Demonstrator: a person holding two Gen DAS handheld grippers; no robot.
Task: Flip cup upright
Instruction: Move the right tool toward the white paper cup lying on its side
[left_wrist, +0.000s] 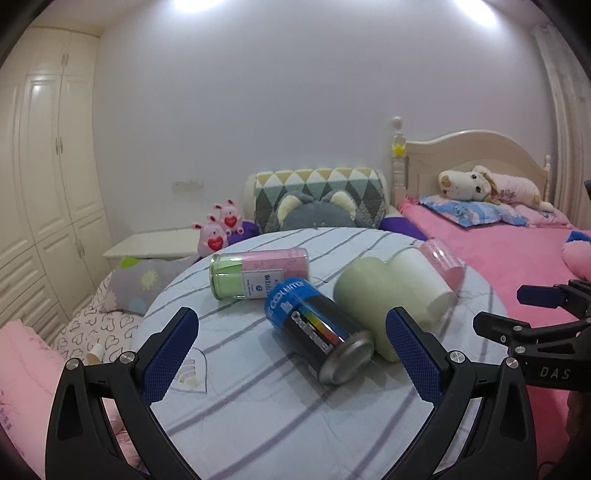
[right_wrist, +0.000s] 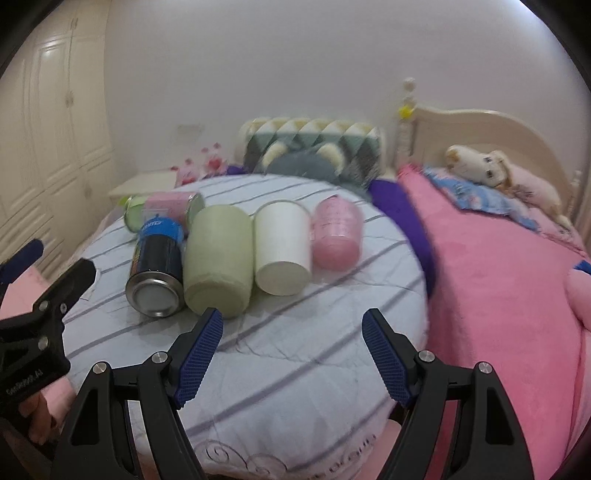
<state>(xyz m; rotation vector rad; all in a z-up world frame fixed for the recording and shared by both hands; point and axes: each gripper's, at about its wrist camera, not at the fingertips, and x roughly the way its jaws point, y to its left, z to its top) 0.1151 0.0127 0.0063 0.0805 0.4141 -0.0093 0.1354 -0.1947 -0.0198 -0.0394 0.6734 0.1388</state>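
Several cups and cans lie on their sides on a round table with a striped cloth (right_wrist: 295, 369). A white cup (right_wrist: 282, 247) lies with its base toward me, between a pale green cup (right_wrist: 218, 258) and a pink cup (right_wrist: 336, 232). A blue and black can (right_wrist: 159, 262) lies left of them; a pink and green can (right_wrist: 162, 210) lies behind. In the left wrist view the blue can (left_wrist: 317, 328), green cup (left_wrist: 380, 299), white cup (left_wrist: 424, 280) and pink cup (left_wrist: 445, 264) show. My left gripper (left_wrist: 291, 354) is open, empty, around the blue can's end. My right gripper (right_wrist: 291, 354) is open, empty, short of the cups.
A pink bed (right_wrist: 498, 295) with a plush dog (right_wrist: 480, 162) lies right of the table. A patterned cushion (left_wrist: 317, 195) and grey plush sit behind it. White wardrobes (left_wrist: 48, 184) stand at the left. A low white table (left_wrist: 155, 243) stands at the back left.
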